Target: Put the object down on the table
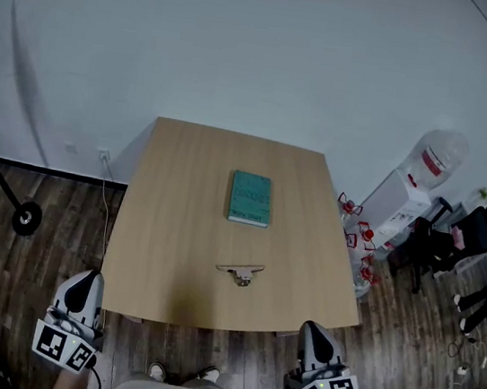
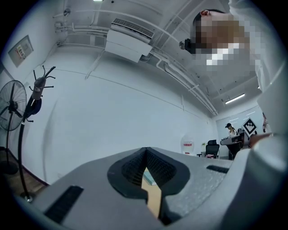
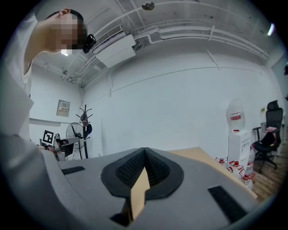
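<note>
At the centre of the table (image 1: 175,224): teal book (image 1: 250,198), lying flat, apparently set down. Just nearer, a small clip-like item (image 1: 241,274). At the near edge, left gripper (image 1: 89,277) and right gripper (image 1: 310,327), both pressed together and empty, with nothing to carry.

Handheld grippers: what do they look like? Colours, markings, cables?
The left gripper and right gripper match: rounded grey moulded shells, black ridged pads, black slots on top. Each carries a white cube with black square markers at its rear. A dark cable hangs from the left one. The person wears a white top.
</note>
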`<action>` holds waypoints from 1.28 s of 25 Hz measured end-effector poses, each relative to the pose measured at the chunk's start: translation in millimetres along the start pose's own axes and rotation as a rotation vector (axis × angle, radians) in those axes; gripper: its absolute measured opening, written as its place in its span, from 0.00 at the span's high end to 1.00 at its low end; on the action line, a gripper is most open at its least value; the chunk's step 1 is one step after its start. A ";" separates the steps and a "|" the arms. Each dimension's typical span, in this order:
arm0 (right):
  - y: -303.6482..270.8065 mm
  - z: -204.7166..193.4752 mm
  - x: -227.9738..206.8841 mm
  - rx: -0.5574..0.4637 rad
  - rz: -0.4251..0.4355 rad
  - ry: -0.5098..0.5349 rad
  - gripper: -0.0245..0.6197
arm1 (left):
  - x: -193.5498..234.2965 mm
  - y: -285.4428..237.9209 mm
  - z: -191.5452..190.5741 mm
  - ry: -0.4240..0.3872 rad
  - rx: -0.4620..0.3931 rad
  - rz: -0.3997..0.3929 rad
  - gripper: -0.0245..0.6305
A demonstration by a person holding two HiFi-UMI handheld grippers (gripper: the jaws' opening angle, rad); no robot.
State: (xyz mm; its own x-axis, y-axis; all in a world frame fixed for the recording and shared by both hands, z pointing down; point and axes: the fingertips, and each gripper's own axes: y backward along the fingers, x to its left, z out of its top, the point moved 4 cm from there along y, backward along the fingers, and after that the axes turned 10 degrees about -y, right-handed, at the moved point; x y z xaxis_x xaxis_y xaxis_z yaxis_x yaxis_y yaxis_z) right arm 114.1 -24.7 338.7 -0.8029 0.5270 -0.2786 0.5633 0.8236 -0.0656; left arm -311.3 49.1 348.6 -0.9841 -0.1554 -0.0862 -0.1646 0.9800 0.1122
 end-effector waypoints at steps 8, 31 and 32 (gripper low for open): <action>17.0 -15.2 25.9 -0.005 -0.019 -0.015 0.97 | 0.8 10.8 -7.4 0.016 0.005 -0.058 0.95; 25.8 -30.8 55.6 -0.014 -0.063 0.073 0.97 | 1.0 26.6 -25.5 0.050 0.030 -0.108 0.95; 26.4 -31.3 55.3 -0.014 -0.062 0.075 0.97 | -0.5 26.6 -25.5 0.048 0.030 -0.110 0.95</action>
State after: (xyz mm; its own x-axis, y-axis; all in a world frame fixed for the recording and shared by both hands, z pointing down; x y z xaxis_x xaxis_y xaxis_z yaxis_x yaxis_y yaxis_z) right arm 78.5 32.7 351.5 -0.8488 0.4887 -0.2017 0.5098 0.8577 -0.0672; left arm -316.9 72.1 376.8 -0.9623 -0.2677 -0.0487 -0.2707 0.9597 0.0749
